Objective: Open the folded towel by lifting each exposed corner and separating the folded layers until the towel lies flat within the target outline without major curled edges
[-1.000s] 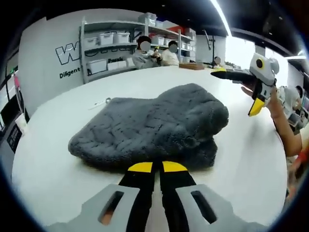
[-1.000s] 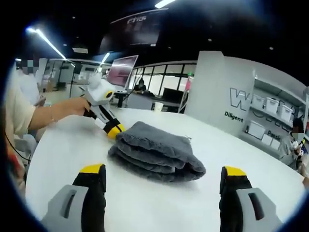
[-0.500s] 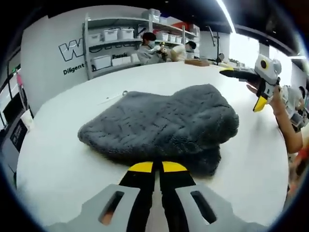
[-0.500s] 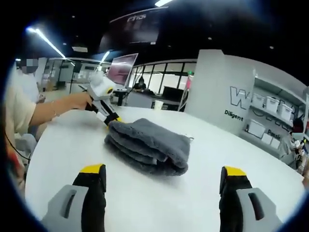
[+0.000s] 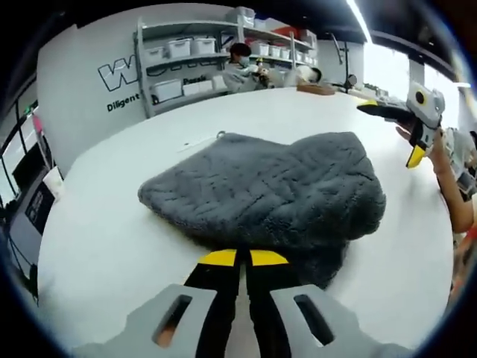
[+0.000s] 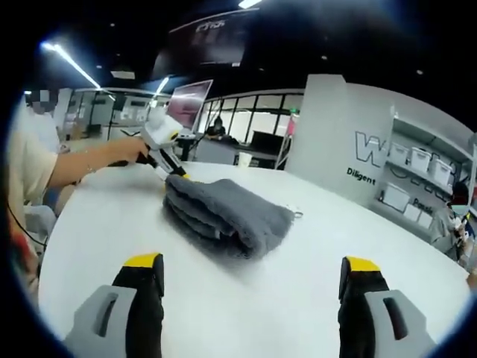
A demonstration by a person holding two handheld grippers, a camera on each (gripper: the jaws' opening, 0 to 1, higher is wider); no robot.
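Two folded layers of thick, fluffy grey towel point(image 5: 272, 190) lie heaped on the smooth white round tabletop point(image 5: 97, 239), with bare surface open on every side out to its curved edge. The left gripper point(image 5: 244, 258) has its yellow-tipped fingers pressed together at the towel's near edge; whether cloth is pinched between them cannot be told. The right gripper point(image 6: 253, 270) hangs well back from the towel point(image 6: 223, 212), fingers spread wide apart over bare tabletop point(image 6: 298, 283).
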